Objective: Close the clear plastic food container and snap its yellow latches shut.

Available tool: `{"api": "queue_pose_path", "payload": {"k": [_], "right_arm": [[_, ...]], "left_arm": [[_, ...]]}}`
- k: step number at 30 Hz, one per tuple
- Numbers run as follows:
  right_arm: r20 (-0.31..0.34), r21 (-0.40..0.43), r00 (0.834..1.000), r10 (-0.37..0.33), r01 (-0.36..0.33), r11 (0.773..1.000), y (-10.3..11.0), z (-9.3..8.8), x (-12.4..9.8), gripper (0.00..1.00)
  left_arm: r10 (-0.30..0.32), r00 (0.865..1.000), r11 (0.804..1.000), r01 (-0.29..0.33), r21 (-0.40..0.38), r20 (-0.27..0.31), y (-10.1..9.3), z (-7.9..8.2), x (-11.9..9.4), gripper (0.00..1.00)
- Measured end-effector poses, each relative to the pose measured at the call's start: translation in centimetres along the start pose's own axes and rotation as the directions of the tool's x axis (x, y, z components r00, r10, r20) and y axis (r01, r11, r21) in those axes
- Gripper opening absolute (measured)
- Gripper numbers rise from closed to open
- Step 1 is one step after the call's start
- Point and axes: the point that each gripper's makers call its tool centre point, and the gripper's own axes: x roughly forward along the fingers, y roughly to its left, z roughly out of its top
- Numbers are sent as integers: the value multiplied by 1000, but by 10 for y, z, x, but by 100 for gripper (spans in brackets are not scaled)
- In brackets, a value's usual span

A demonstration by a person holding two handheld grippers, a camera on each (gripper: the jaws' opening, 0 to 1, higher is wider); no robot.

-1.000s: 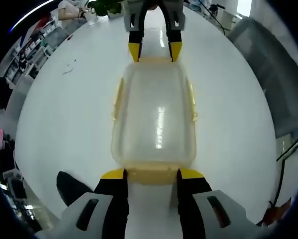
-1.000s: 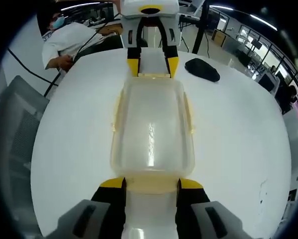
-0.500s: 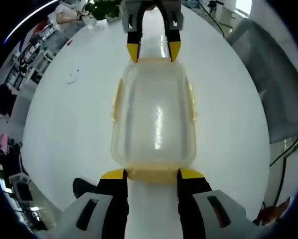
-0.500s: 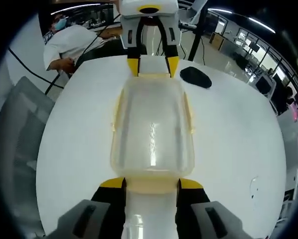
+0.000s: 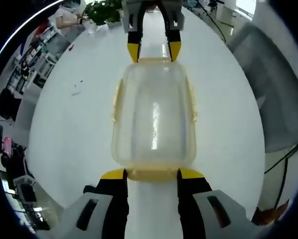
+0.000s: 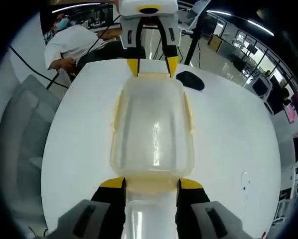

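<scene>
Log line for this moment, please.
container: lid on, over white table | left gripper: at near-end latch | right gripper: at far-end latch

Bright overhead light, glare streak on container lid (image 5: 154, 124); fisheye-warped, blurred edges

Left gripper (image 5: 151, 173) jaws cover near latch corners at 6 o'clock. Chair (image 5: 283, 94) cut off at 3 o'clock. Container (image 5: 154, 117) contents indiscernible through glare.
</scene>
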Motion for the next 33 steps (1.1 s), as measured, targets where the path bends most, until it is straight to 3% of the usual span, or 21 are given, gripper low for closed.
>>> {"api": "queue_pose_path", "payload": {"k": [17, 33], "right_arm": [[-20, 15, 1000, -16, 16, 1000, 6, -30, -34, 37], [-47, 28, 999, -27, 28, 999, 3, -72, -59, 37]], "left_arm": [[12, 1000, 1000, -12, 27, 12, 1, 45, 0, 36], [21, 999, 999, -23, 41, 27, 5, 92, 14, 35]]}}
